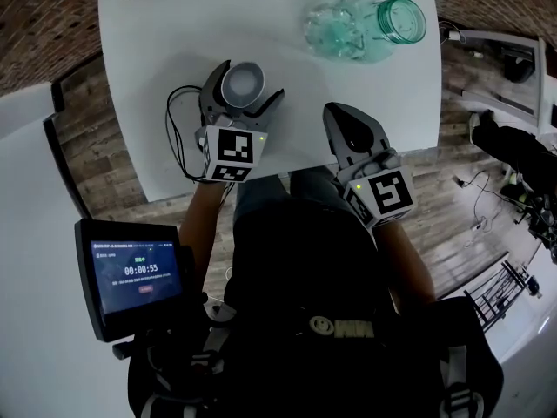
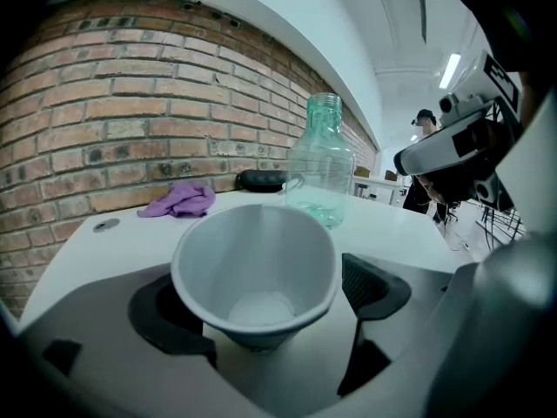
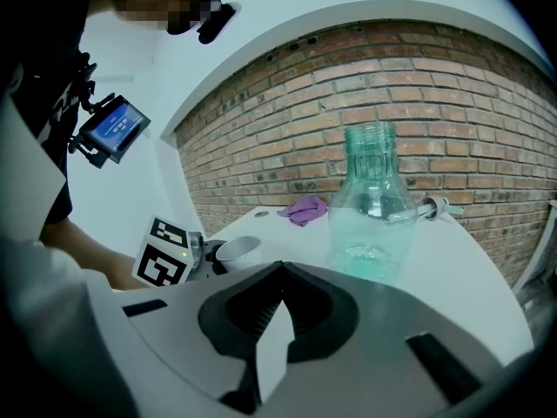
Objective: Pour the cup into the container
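A white paper cup (image 1: 242,84) stands upright on the white table (image 1: 174,24), between the jaws of my left gripper (image 1: 244,86). In the left gripper view the cup (image 2: 257,268) looks empty, and the left gripper (image 2: 261,299) is open: the right pad (image 2: 370,284) stands clear of the cup's wall. A teal-tinted glass jar (image 1: 365,24) with an open mouth stands at the far right of the table, also visible as the jar (image 2: 320,168) and the jar (image 3: 374,207). My right gripper (image 1: 335,111) rests near the table's front edge, shut and empty, its tips meeting (image 3: 278,268).
A purple cloth (image 2: 178,200) and a dark object (image 2: 259,179) lie at the table's far side by the brick wall. A black cable (image 1: 178,138) loops left of the cup. A small screen (image 1: 130,273) is mounted at the lower left. Clutter sits on the floor to the right.
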Demonstrator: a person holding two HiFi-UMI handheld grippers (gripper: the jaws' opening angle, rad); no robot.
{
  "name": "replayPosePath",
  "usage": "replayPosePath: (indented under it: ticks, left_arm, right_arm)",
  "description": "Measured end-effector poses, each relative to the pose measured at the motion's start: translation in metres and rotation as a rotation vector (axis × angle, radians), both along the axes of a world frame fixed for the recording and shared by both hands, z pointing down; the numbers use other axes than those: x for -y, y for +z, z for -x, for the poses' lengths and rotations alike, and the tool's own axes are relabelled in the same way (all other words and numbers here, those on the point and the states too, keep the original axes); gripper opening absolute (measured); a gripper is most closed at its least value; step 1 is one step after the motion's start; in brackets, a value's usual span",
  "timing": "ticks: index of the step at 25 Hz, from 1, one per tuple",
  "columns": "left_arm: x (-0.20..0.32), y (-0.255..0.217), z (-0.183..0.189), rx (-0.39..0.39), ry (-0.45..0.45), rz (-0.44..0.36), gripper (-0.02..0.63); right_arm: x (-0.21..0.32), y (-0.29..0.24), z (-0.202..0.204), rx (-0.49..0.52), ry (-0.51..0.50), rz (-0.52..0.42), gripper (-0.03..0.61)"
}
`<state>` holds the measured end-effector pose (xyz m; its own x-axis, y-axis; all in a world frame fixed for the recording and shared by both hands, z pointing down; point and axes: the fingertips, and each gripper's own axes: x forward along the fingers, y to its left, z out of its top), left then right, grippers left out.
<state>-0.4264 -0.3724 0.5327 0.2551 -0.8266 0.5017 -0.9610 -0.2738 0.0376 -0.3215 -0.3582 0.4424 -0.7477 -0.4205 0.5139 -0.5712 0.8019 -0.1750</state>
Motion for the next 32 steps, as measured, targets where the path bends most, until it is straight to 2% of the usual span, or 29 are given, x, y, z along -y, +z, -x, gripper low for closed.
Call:
replayPosePath:
  ticks: [5, 9, 18, 22, 26, 29, 32]
  left_arm:
    - [-0.008, -0.01, 0.0, -0.038, -0.01, -0.025, 0.544]
    - [-0.007, -0.01, 0.005, -0.023, -0.015, -0.031, 0.57]
    - [-0.016, -0.017, 0.005, -0.039, -0.027, -0.066, 0.577]
    - [-0.023, -0.022, 0.008, -0.009, -0.041, -0.09, 0.577]
    - [-0.052, -0.05, 0.02, 0.049, -0.097, -0.133, 0.572]
    - [-0.071, -0.061, 0.033, 0.081, -0.159, -0.156, 0.447]
    - [-0.092, -0.075, 0.05, 0.079, -0.253, -0.188, 0.273]
  right_arm:
    - [-0.007, -0.011, 0.001, 0.017, -0.002, -0.024, -0.005]
    - [-0.004, -0.015, 0.002, 0.019, 0.008, -0.029, -0.005]
    - [0.009, -0.008, 0.002, 0.036, 0.006, -0.045, -0.005]
    - [0.012, -0.006, 0.003, 0.042, 0.001, -0.055, -0.005]
    - [-0.007, -0.021, 0.006, 0.064, -0.015, -0.083, -0.005]
    - [-0.016, -0.023, 0.011, 0.076, -0.032, -0.098, -0.005]
    - [-0.025, -0.027, 0.02, 0.084, -0.057, -0.106, -0.005]
